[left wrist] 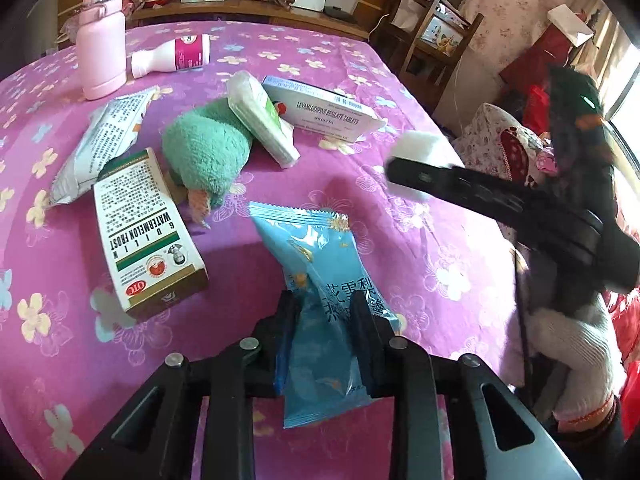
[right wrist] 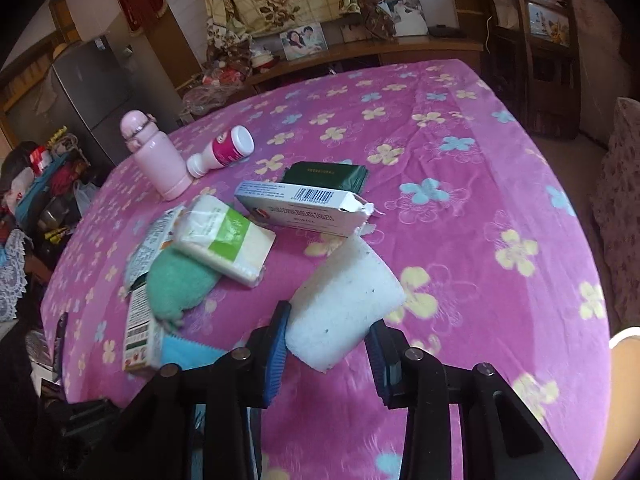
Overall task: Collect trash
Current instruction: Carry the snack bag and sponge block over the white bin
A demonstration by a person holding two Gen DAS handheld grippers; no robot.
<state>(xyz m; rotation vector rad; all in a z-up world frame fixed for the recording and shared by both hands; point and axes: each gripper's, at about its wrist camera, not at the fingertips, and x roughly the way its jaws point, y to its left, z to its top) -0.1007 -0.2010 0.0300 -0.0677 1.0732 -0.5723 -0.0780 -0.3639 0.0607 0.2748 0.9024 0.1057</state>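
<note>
A blue crinkled plastic snack wrapper (left wrist: 320, 280) printed with white Chinese characters is clamped between the fingers of the left gripper (left wrist: 322, 320), held just above the table (left wrist: 420, 248), which is covered in a fuzzy magenta cloth with yellow, blue and white flower prints. A white foam block (right wrist: 344, 312), rough and speckled, rounded on one side, is gripped by the right gripper (right wrist: 328, 340) between blue ribbed pads (right wrist: 276, 352); in the left wrist view the same block (left wrist: 414, 148) is seen at the tip of the right gripper (left wrist: 404, 172), carried by a hand in a white knit glove (left wrist: 576, 352). Lying on the cloth: a white and green carton (left wrist: 148, 236) reading "GUILIN WATERMELON FROST" with a red "OTC" oval, a silver foil sachet (left wrist: 100, 140) with small print, a fluffy green plush toy (left wrist: 204, 152), a soft white tissue pack (left wrist: 260, 116) with a green label leaning on the toy, and a white box (left wrist: 324, 108) reading "LEVAMLODIPINE BESILATE TABLETS", its torn end flap and barcode visible in the right wrist view. A dark green flat packet (right wrist: 324, 176) is seen behind that box. A smooth pink flask (left wrist: 100, 40) stands upright near the far edge, beside a white plastic bottle (left wrist: 172, 56) with a magenta label lying on its side.
</note>
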